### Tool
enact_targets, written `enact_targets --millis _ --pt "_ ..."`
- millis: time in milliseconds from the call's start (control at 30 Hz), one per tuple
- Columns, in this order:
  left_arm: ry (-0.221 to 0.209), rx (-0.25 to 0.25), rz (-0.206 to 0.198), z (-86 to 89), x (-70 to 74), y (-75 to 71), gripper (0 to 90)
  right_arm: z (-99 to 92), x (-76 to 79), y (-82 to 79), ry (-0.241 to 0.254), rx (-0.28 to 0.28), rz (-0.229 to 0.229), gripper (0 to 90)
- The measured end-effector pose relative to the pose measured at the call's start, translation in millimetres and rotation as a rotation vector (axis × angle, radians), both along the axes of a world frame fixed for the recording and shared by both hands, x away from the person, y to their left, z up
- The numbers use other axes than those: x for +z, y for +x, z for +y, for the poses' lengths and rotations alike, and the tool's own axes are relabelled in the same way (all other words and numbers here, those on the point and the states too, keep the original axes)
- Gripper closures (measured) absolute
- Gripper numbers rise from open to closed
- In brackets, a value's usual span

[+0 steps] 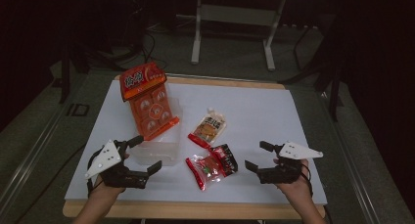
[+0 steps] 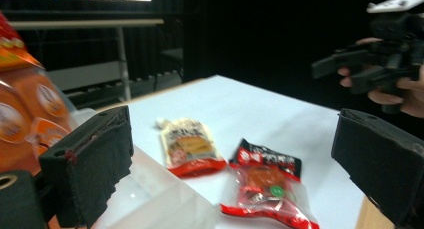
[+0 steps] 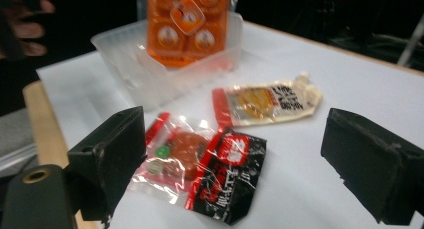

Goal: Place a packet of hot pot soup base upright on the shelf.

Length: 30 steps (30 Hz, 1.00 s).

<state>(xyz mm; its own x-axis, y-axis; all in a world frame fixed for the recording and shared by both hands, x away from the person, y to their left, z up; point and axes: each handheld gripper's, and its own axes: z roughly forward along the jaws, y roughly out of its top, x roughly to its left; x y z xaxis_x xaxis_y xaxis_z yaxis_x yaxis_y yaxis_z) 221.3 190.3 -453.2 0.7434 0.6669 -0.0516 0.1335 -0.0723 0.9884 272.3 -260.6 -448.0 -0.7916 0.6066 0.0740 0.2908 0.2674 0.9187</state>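
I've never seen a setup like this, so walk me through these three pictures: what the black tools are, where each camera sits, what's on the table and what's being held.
A person holds a black two-jaw gripper in each hand: the left gripper and the right gripper. Both are open and hold nothing.

The high view looks down from above the person's side. The other two pictures come from cameras riding on each gripper, looking out between its own jaws.

On the white table stands a clear plastic tray with a large orange snack pack leaning in it. Beside it lie a pale yellow snack pouch with a red end and a red-and-black clear-windowed snack packet, which is in front of the right gripper's jaws.
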Motion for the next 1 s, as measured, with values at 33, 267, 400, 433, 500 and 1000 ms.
enact_targets --millis 33,267,400,433,500,1000 --pt "-0.002 -0.002 0.012 -3.0 -2.4 -0.9 3.6 2.2 -3.1 1.6 -0.007 0.001 0.003 12.2" --pt "0.017 -0.015 0.021 -22.4 -18.7 -10.9 3.6 15.3 -25.8 14.2 -0.052 -0.037 0.036 21.7" --pt "-0.022 -0.026 0.037 -25.1 -23.4 -12.9 3.7 24.6 -38.0 20.5 -0.078 -0.019 0.059 23.2" --pt "-0.03 -0.028 0.043 -25.0 -24.7 -13.5 3.6 27.2 -40.9 21.7 -0.084 -0.014 0.066 23.2" --pt "-0.036 -0.03 0.048 -25.5 -27.4 -14.5 3.7 31.3 -46.8 24.5 -0.093 -0.005 0.079 23.2" --pt "-0.008 -0.052 0.066 -32.3 -39.1 -17.0 3.7 51.7 -86.4 37.9 -0.208 -0.011 0.201 16.0"
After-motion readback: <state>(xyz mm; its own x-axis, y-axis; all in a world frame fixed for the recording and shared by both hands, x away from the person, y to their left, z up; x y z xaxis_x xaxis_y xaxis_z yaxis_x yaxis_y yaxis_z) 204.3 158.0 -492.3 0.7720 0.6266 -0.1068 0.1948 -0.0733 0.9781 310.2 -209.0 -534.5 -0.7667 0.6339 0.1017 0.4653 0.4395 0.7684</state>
